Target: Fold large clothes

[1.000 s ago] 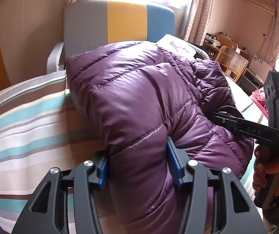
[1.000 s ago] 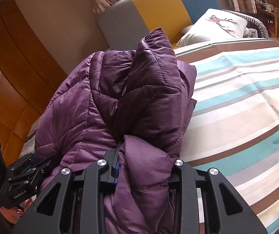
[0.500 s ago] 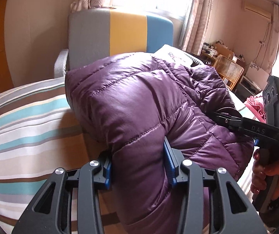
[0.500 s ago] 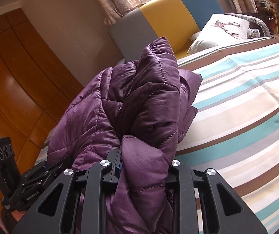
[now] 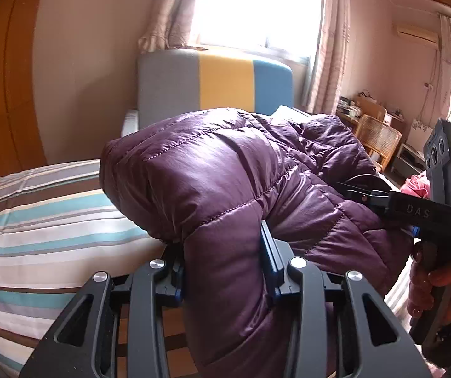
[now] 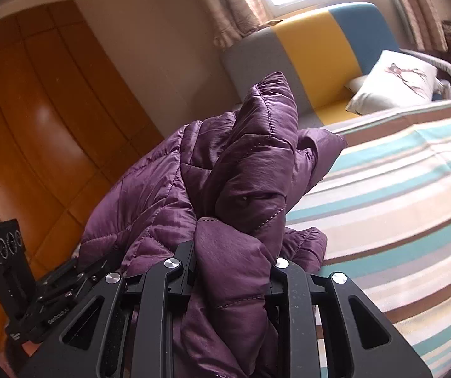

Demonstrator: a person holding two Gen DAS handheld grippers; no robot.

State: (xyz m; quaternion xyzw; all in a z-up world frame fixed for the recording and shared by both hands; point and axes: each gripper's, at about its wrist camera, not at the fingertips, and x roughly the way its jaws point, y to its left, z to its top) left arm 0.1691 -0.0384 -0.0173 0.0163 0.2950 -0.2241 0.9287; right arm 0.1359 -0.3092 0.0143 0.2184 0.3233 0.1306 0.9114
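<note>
A purple quilted puffer jacket (image 5: 225,170) hangs lifted over the striped bed (image 5: 36,214), held by both grippers. In the left wrist view my left gripper (image 5: 222,261) has a thick padded fold between its blue pads, and its jaws are closing on it. My right gripper (image 5: 361,195) bites into the jacket's far right side, with a hand (image 5: 439,280) on its handle. In the right wrist view my right gripper (image 6: 233,267) is shut on a bunched fold of the jacket (image 6: 247,163), which rises in a peak. My left gripper (image 6: 68,280) shows at the lower left against the jacket.
A grey, yellow and blue headboard (image 5: 219,78) stands behind the bed, with a white printed pillow (image 6: 395,78) beside it. Orange wooden wardrobe doors (image 6: 36,110) fill the left. A wicker chair (image 5: 378,137) and cluttered shelves are at the far right.
Both grippers have risen with the jacket, lifting it higher off the bedspread. The left jaws have squeezed the fold narrower. More wall and window show now.
</note>
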